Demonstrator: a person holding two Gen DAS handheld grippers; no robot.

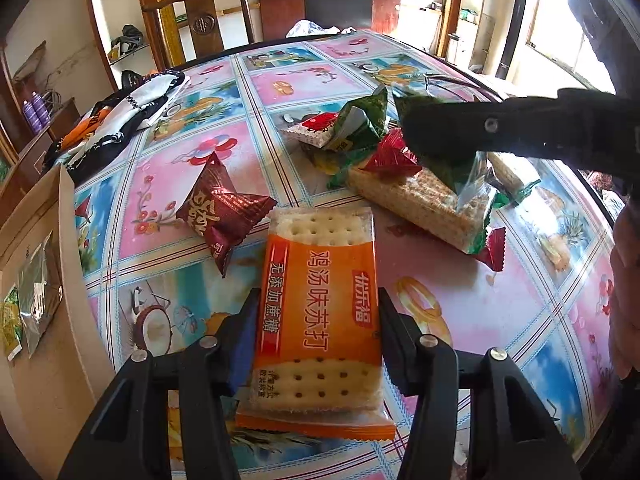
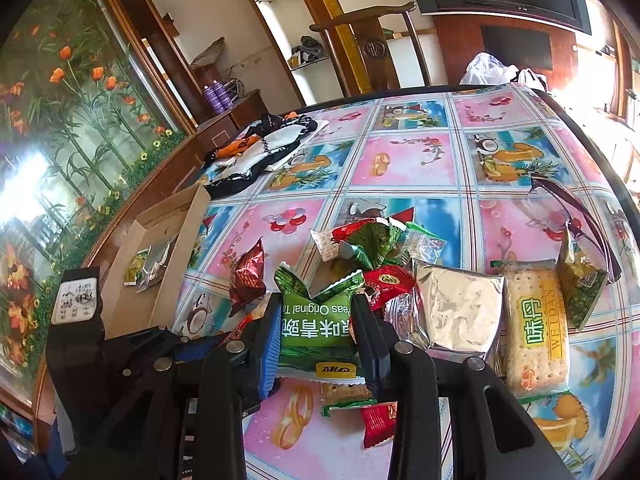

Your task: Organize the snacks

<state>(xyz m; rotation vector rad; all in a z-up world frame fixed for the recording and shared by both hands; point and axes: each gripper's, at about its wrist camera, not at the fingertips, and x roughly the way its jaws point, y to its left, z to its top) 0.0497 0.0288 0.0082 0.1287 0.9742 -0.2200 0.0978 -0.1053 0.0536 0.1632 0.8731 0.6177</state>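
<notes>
While your left gripper (image 1: 316, 320) points down at the table (image 1: 460, 292), its two pads press on the long sides of the orange cracker pack (image 1: 318, 300), so it is clamped on that pack. In the left wrist view the pack runs from 6 o'clock up to the centre, and its lower end lies between the black fingers.

Your right gripper (image 2: 316, 320) is closed on the green pea bag (image 2: 316, 320); the blue pad touches its left side and the dark pad its right side. From the left wrist view you see this same gripper as a black arm at 2 o'clock, with the green bag under its tip.

At 11 o'clock from the orange pack lies a dark red packet (image 1: 220, 212), just beside it but apart. At 1 o'clock the snack pile (image 1: 400, 172) holds a long cracker pack, a small red packet and green wrappers, touching each other.

In the right wrist view a silver pouch (image 2: 460, 308) lies at 3 o'clock from the green bag, and a yellow-label cracker pack (image 2: 536, 328) just beside it, further right. The cardboard box (image 2: 160, 248) stands at 9 o'clock at the table edge, with two small packets inside. Glasses (image 2: 576, 216) lie at 2 o'clock, well apart.
</notes>
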